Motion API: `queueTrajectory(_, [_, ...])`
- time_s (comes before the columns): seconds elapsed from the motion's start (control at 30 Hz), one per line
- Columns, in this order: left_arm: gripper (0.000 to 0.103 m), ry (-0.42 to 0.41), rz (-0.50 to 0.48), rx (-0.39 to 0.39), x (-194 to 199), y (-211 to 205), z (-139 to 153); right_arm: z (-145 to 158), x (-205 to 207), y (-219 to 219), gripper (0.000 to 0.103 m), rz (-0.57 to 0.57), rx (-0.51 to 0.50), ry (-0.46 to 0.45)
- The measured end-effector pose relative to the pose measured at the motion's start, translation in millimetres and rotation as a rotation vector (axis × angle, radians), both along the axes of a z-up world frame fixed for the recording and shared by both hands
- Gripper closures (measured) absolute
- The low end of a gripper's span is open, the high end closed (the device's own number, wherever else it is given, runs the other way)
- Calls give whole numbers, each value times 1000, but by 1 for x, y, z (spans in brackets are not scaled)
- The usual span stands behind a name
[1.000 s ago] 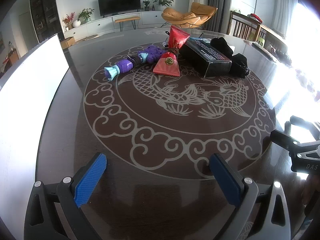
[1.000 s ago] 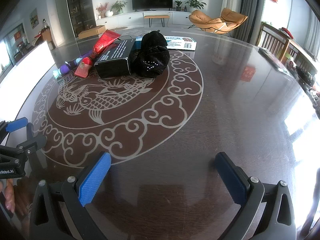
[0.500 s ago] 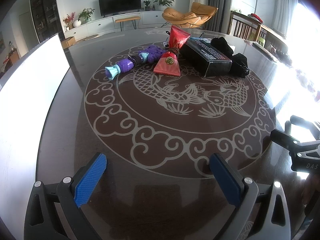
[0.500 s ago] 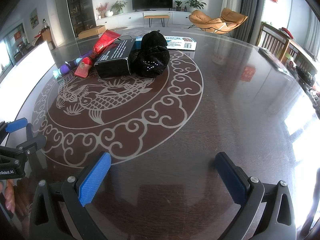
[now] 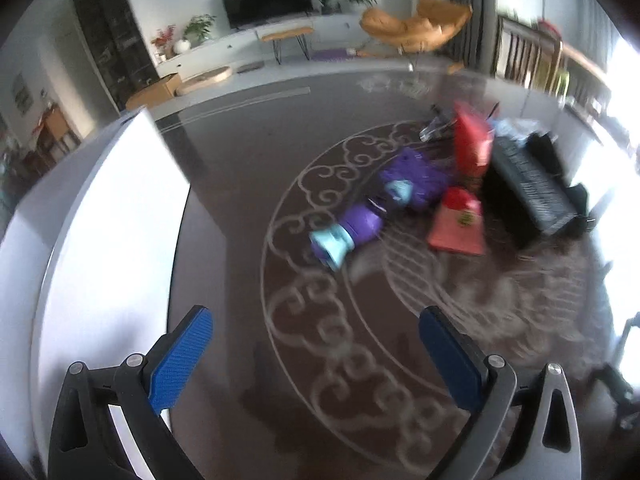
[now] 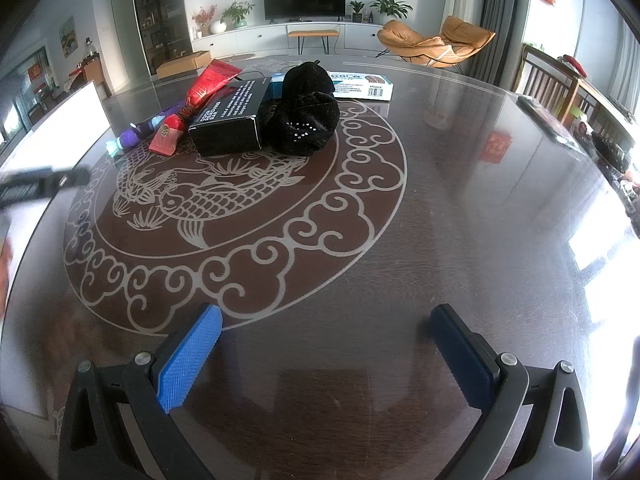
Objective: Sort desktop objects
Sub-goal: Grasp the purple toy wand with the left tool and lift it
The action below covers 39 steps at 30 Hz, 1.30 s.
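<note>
The purple toy (image 5: 362, 224) with the pale blue end lies on the dark table (image 6: 460, 200), at the left edge of the pile that sits on the far side of the carp pattern (image 6: 208, 196). It looks like light, hard plastic, smooth and rounded, so it may roll or slip; the narrow purple middle seems the best place to grip it.

Just right of the toy is a red pouch (image 5: 458, 228), probably soft and limp, best pinched at its tied neck. Right of that lies a black box (image 6: 230, 118), stiff cardboard with flat sides that suit a grip across its short width. A black cloth bundle (image 6: 306, 114) leans against the box's right side; it should squash easily and can be taken anywhere. Behind the bundle lies a flat white-and-blue box (image 6: 360, 86).

A large white tray or bin (image 5: 108, 216) stands well left of the toy; its inside cannot be seen.

The left gripper (image 5: 316, 354) is spread wide and empty, aimed toward the toy. The right gripper (image 6: 326, 354) is also wide and empty, low over the near table.
</note>
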<state>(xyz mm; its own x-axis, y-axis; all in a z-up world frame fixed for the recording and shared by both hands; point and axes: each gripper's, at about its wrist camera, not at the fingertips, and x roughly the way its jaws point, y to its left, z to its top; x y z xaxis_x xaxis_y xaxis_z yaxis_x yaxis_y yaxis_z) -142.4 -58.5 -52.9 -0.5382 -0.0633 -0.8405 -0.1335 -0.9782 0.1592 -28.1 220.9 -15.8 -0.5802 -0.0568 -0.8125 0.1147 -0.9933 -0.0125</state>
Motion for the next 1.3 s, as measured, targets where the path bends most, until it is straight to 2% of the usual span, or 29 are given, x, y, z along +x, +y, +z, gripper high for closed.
queueTrajectory(0.1, [0, -44, -27, -68, -27, 3, -8, 0, 0, 0, 0, 0, 0, 0])
queueTrajectory(0.17, [0, -61, -50, -81, -41, 5, -12, 0, 0, 0, 0, 0, 0, 0])
queueTrajectory(0.4, [0, -69, -147, 0, -75, 27, -14, 0, 0, 0, 0, 0, 0, 0])
queueTrajectory(0.57, [0, -78, -181, 64, -84, 45, -15, 0, 0, 0, 0, 0, 0, 0])
queueTrajectory(0.6, [8, -52, -186, 78, -81, 47, -14, 0, 0, 0, 0, 0, 0, 0])
queueTrajectory(0.63, [37, -33, -201, 112, -76, 47, -12, 0, 0, 0, 0, 0, 0, 0])
queueTrajectory(0.67, [58, -19, -206, 143, -71, 47, -10, 0, 0, 0, 0, 0, 0, 0])
queueTrajectory(0.73, [63, 12, -181, 110, -59, 50, -7, 0, 0, 0, 0, 0, 0, 0])
queueTrajectory(0.83, [63, 54, -131, 81, -34, 48, -5, 0, 0, 0, 0, 1, 0, 0])
queueTrajectory(0.93, [64, 61, -22, 142, -2, 34, -5, 0, 0, 0, 0, 1, 0, 0])
queueTrajectory(1.0, [63, 79, 36, 147, 29, 27, -6, 0, 0, 0, 0, 1, 0, 0])
queueTrajectory(1.07, [63, 98, 67, 142, 61, 21, -7, 0, 0, 0, 0, 1, 0, 0])
queueTrajectory(1.2, [61, 110, 78, 157, 95, 9, -12, 0, 0, 0, 0, 1, 0, 0])
queueTrajectory(1.23, [57, 106, 68, 153, 98, 8, -11, 0, 0, 0, 0, 1, 0, 0])
queueTrajectory(1.3, [36, 97, 61, 135, 97, 2, -12, 0, 0, 0, 0, 1, 0, 0])
